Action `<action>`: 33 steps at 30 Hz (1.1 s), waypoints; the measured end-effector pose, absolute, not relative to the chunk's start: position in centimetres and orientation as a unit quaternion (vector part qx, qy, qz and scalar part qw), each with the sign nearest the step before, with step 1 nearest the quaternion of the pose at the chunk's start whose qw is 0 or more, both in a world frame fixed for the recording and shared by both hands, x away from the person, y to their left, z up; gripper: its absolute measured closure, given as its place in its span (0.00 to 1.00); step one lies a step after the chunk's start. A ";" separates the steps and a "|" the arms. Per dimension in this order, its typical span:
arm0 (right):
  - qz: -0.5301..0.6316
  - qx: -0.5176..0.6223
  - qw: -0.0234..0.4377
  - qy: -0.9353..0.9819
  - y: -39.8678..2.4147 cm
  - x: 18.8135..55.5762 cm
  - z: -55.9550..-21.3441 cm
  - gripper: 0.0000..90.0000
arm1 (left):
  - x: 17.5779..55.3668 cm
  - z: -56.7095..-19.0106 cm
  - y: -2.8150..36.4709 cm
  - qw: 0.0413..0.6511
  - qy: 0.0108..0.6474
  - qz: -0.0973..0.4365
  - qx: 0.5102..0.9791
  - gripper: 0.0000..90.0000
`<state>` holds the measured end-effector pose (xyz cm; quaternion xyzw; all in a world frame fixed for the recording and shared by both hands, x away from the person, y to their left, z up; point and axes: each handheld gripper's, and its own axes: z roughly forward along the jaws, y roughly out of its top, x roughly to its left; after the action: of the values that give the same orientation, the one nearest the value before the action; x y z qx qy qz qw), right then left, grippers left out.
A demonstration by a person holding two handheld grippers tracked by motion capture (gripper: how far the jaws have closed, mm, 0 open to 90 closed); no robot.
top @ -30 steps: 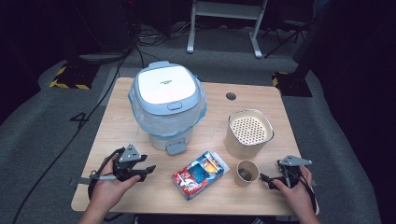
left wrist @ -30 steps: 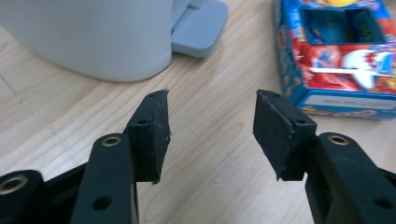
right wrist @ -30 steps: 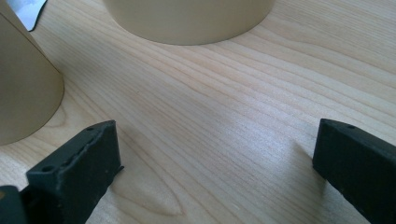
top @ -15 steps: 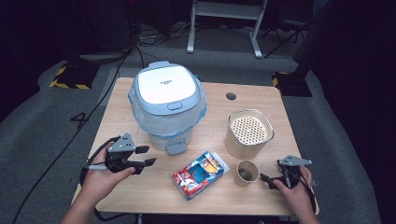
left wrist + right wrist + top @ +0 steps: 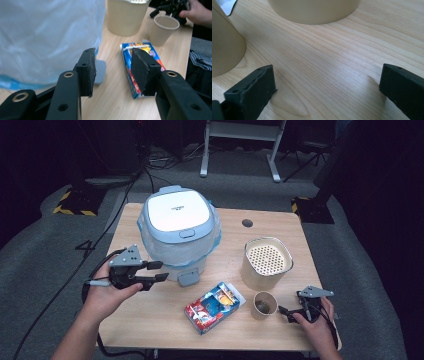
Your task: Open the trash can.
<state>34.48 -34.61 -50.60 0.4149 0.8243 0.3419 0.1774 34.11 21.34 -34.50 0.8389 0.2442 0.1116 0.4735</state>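
A white and pale-blue rice cooker (image 5: 177,232) wrapped in clear plastic (image 5: 50,37) stands at the table's back left. My left gripper (image 5: 159,271) hovers by its front left side, jaws pointing at the cooker's base. The jaws (image 5: 113,72) are open with nothing between them, and they have just been closing. A colourful box (image 5: 215,306) (image 5: 143,65) lies flat near the front edge. A paper cup (image 5: 264,305) (image 5: 224,50) stands right of it. My right gripper (image 5: 287,312) (image 5: 327,85) rests on the table beside the cup, open wide and empty.
A beige container (image 5: 266,262) (image 5: 126,16) (image 5: 312,10) with a perforated top stands behind the cup. The wooden table (image 5: 150,320) has a small round hole (image 5: 247,223) near its back edge. Cables and a metal stand lie on the floor beyond.
My left gripper has risen off the table and moved up towards the rice cooker, its jaws narrowing a little. The right gripper has stayed where it was.
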 end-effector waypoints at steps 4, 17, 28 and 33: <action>0.342 0.415 0.177 0.824 -34.6 34.5 -50.6 0.01 | 34.6 -32.9 21.0 0.489 0.230 0.120 0.833 0.64; 0.342 0.415 0.178 0.824 -34.6 34.5 -50.6 0.01 | 36.8 -29.2 19.9 0.541 0.211 0.112 0.806 0.83; 0.342 0.415 0.178 0.824 -34.6 34.5 -50.6 0.01 | 38.3 -28.2 19.3 0.595 0.212 0.095 0.770 0.95; 0.342 0.415 0.178 0.824 -34.6 34.5 -50.6 0.01 | 39.0 -28.2 19.1 0.605 0.224 0.110 0.756 0.98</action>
<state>34.48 -34.60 -50.60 0.4149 0.8243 0.3418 0.1778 38.97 19.12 -28.18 0.7556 0.2244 0.1101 0.6055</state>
